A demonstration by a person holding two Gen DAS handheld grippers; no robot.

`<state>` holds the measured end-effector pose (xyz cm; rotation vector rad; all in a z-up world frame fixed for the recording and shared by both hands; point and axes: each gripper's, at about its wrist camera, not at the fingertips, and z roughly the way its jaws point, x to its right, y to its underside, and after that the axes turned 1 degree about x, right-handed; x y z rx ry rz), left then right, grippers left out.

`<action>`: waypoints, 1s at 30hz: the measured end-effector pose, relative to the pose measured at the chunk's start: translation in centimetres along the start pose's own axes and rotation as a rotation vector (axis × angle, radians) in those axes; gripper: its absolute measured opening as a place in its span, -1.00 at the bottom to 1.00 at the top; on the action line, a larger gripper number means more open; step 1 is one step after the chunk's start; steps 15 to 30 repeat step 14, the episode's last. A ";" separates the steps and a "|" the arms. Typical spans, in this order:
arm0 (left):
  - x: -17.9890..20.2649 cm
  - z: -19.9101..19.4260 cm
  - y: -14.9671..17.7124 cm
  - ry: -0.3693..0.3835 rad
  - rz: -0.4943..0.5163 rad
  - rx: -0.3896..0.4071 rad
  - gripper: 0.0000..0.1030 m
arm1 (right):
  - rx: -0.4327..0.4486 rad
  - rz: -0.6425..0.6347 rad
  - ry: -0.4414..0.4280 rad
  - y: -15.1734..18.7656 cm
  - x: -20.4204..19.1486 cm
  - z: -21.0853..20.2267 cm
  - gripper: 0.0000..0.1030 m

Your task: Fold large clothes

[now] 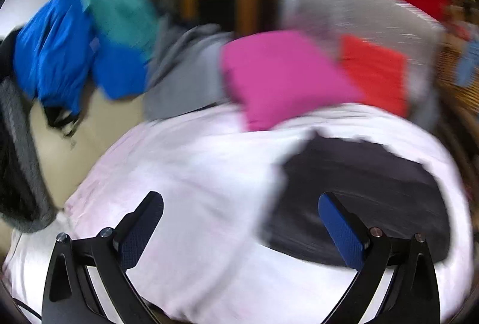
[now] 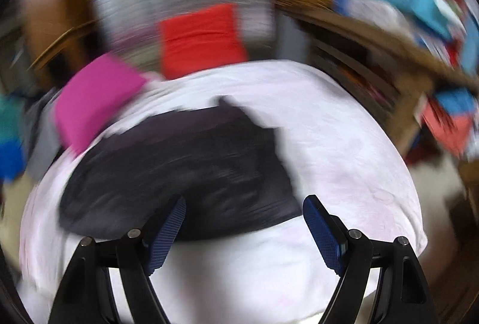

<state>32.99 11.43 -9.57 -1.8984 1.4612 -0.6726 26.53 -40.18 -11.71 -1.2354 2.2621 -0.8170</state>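
Note:
A dark garment lies in a compact folded shape on a white-covered table. It also shows in the right wrist view on the same white cover. My left gripper is open and empty, hovering above the cover with the dark garment at its right finger. My right gripper is open and empty, just above the near edge of the dark garment. Both views are motion-blurred.
A folded pink garment and a folded red garment lie at the table's far edge. A blue and teal jacket and a grey garment hang at the far left. Wooden shelves stand to the right.

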 end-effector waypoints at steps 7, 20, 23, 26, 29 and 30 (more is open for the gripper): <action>-5.0 7.4 -1.6 -0.199 -0.081 -0.028 0.96 | -0.034 0.169 0.207 -2.8 9.5 8.8 0.62; -6.5 11.0 -1.1 -0.306 -0.144 -0.063 0.96 | -0.028 0.172 0.217 -4.5 10.0 12.7 0.62; -6.5 11.0 -1.1 -0.306 -0.144 -0.063 0.96 | -0.028 0.172 0.217 -4.5 10.0 12.7 0.62; -6.5 11.0 -1.1 -0.306 -0.144 -0.063 0.96 | -0.028 0.172 0.217 -4.5 10.0 12.7 0.62; -6.5 11.0 -1.1 -0.306 -0.144 -0.063 0.96 | -0.028 0.172 0.217 -4.5 10.0 12.7 0.62; -6.5 11.0 -1.1 -0.306 -0.144 -0.063 0.96 | -0.028 0.172 0.217 -4.5 10.0 12.7 0.62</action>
